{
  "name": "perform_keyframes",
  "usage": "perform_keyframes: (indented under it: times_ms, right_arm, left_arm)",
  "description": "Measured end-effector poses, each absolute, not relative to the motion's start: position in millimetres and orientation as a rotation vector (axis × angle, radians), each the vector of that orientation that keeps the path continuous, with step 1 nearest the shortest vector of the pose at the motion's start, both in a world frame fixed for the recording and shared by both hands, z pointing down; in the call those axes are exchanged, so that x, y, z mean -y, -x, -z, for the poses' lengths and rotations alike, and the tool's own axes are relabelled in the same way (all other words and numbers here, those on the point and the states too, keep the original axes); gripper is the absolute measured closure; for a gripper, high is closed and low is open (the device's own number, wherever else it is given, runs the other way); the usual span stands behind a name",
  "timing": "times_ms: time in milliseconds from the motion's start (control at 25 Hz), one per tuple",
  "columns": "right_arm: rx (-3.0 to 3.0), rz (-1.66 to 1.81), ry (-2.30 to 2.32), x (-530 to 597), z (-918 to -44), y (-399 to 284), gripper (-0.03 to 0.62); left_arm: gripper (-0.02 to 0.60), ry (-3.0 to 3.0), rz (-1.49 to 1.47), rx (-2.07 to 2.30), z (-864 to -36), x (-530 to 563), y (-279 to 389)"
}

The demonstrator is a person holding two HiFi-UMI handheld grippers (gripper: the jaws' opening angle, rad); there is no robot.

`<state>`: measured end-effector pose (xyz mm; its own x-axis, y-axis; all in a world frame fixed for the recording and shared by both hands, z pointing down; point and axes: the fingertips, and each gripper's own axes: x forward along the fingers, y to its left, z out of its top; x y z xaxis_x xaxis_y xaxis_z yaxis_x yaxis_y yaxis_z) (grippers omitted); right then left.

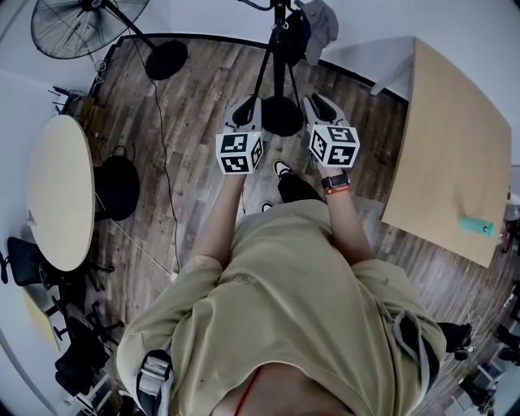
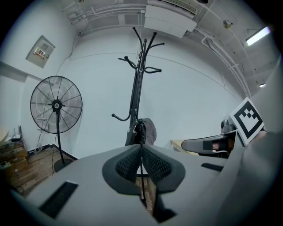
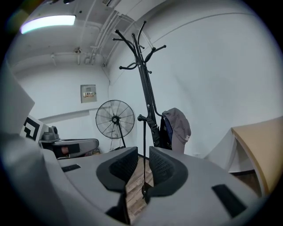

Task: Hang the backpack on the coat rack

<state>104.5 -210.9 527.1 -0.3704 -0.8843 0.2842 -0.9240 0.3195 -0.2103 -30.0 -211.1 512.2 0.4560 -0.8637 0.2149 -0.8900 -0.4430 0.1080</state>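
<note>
A black coat rack (image 1: 276,49) stands by the far wall, its round base (image 1: 282,115) just ahead of both grippers. A grey and dark backpack (image 1: 313,28) hangs on it; it also shows in the left gripper view (image 2: 146,130) and the right gripper view (image 3: 177,128). My left gripper (image 1: 246,104) points at the rack (image 2: 138,88), pads together, nothing held (image 2: 141,148). My right gripper (image 1: 321,101) is beside it, open with a narrow empty gap (image 3: 143,152), facing the rack (image 3: 146,84).
A standing fan (image 1: 85,24) is at the back left. A round table (image 1: 57,191) and a black chair (image 1: 118,187) are on the left. A wooden table (image 1: 455,154) with a teal object (image 1: 475,226) is on the right. A cable crosses the floor.
</note>
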Motion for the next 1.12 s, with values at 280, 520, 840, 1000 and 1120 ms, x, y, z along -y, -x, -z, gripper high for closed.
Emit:
perform_keyframes:
  times_ms: [280, 520, 840, 1000, 1120]
  right_arm:
    - [2.493, -0.515, -1.735, 184, -516, -99, 0.558]
    - [2.512, -0.436, -1.735, 172, -502, -81, 0.579]
    - [2.464, -0.356, -1.783, 172, -496, -75, 0.58]
    - [2.458, -0.355, -1.779, 173, -496, -71, 0.58]
    - [2.456, -0.369, -1.768, 175, -500, -69, 0.58]
  left_arm:
    - [0.555, -2.529, -0.149, 1.515, -500, 183, 27]
    - [0.555, -2.568, -0.202, 1.557, -495, 168, 29]
    - [0.555, -2.555, -0.155, 1.595, -487, 167, 49]
    - [0.555, -2.542, -0.146, 1.597, -487, 171, 59]
    - [0.555, -2.533, -0.151, 1.591, -491, 173, 62]
